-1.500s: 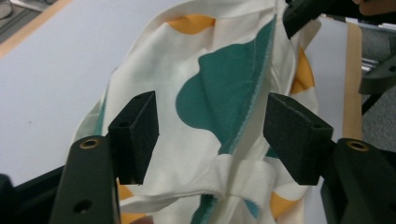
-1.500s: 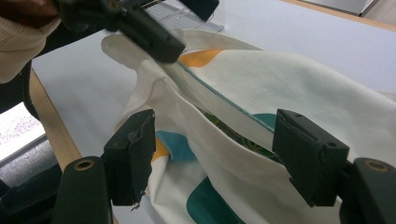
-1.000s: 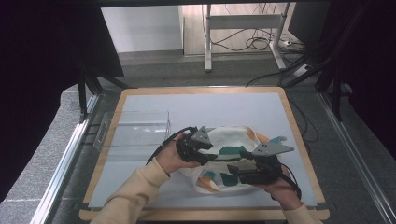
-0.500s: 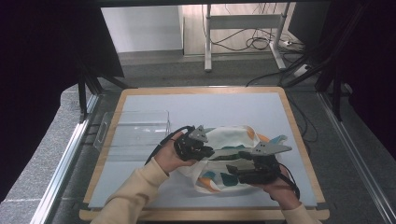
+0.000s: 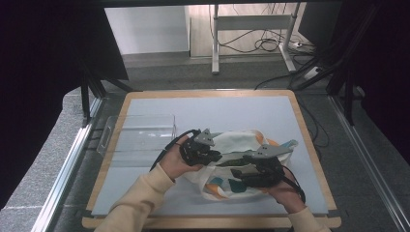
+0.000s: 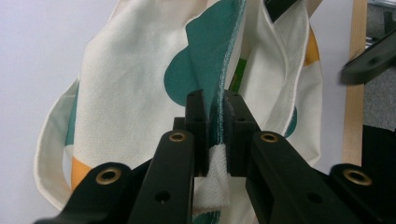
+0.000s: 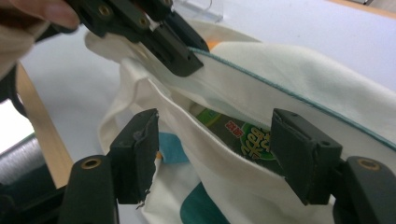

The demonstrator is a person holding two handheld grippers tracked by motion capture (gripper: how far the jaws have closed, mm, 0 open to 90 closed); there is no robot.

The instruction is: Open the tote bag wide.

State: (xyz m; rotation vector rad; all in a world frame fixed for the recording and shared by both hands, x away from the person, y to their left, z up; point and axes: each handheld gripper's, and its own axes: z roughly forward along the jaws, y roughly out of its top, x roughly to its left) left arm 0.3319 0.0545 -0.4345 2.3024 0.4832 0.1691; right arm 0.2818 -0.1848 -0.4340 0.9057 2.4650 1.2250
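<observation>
Bag (image 5: 232,164), cream cloth with teal and orange shapes, lies on the bench (image 5: 203,111) near its front edge, mouth held up. Left gripper (image 6: 215,121) has just clamped down: its jaws are pinching the teal-edged rim of the bag. Inside the mouth, a green packet (image 7: 243,135) peeks out. Right gripper (image 7: 215,154) sits at the near rim, jaws spread wide either side of the cloth and easing inward. Beside the bag, a clear plastic tray (image 5: 140,133) rests to its left.

Even bright light on table, dark surround; near jaws slightly soft, no glare.
</observation>
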